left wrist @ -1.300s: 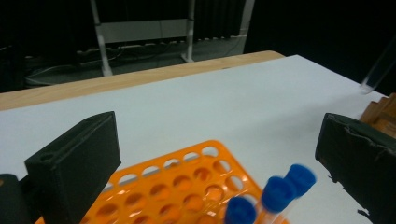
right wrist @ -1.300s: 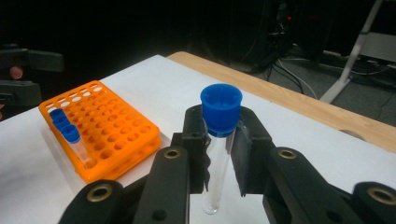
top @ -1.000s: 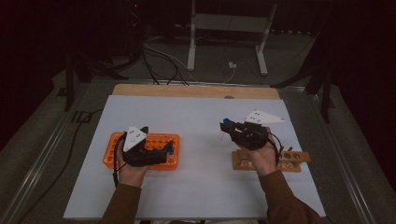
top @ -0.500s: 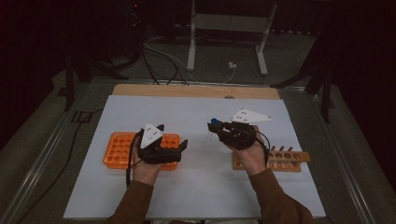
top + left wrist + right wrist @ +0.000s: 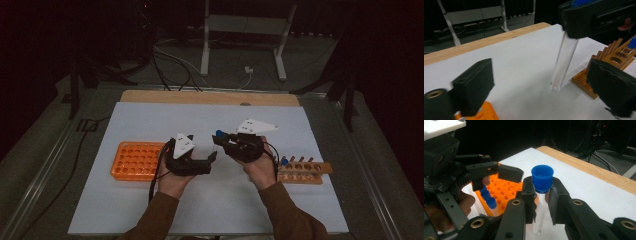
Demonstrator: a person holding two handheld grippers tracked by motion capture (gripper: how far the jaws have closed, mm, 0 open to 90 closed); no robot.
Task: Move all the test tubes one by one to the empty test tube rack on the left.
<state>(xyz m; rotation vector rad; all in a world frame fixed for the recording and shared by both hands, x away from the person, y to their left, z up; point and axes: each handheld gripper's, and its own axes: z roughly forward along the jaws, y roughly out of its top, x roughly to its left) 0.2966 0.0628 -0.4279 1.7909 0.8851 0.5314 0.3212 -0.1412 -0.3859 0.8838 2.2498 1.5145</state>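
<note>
a: since the earlier frame both hands have drifted toward the middle of the sheet. the left gripper (image 5: 214, 159) has come off the orange rack (image 5: 136, 161) and now sits right of it, and the right gripper (image 5: 220, 140) has slid left, away from the wooden rack (image 5: 305, 172).

b: and in the high view, where's the tube?

a: its blue cap shows at the tip of the right gripper, just above centre of the frame. the two gripper tips are near each other there, not touching. one blue-capped tube (image 5: 284, 162) stands at the left end of the wooden rack.

b: left gripper view?

a: the left gripper's own black jaws stand wide, lower left and lower right, and have just been closing a little. the clear test tube (image 5: 564, 62) hangs between them, right of centre, touching neither pad, its round bottom above the white sheet (image 5: 519, 57). the right gripper clamps its top in the upper right corner. the wooden rack lies at the right edge.

b: right gripper view?

a: the right gripper's jaws are closed narrow on the test tube just under its blue cap (image 5: 542, 178), centre frame, tube upright. the left gripper fills the left side, with the orange rack and two more capped tubes (image 5: 488, 197) behind it.
</note>
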